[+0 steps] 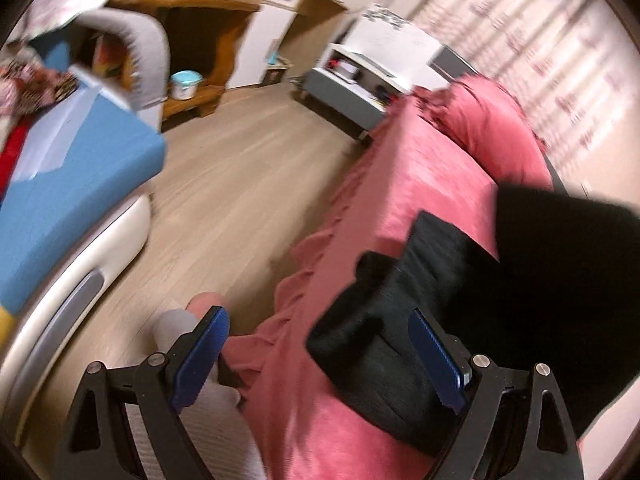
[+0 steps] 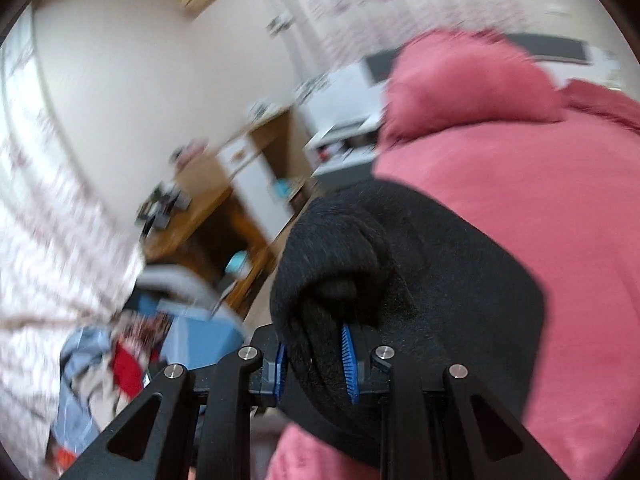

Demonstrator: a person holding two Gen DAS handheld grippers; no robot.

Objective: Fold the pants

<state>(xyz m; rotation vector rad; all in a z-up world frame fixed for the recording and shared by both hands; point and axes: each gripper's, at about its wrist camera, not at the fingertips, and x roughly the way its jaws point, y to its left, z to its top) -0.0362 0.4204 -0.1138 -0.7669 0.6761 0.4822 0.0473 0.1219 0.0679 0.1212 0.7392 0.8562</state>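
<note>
Fuzzy matt black cloth pants (image 2: 440, 280), velvety pink bed cover (image 1: 424, 168), smooth wood-look floor (image 1: 240, 184)

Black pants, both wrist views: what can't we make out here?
- Left wrist view: the pants run off the right edge, so their full shape and fold count are unreadable. The open left gripper holds nothing.
- Right wrist view: the right gripper is shut on a bunched fold of the pants; which part it is, the fabric hides.
- Both views: motion blur smears the pink bed cover and the room behind.
</note>
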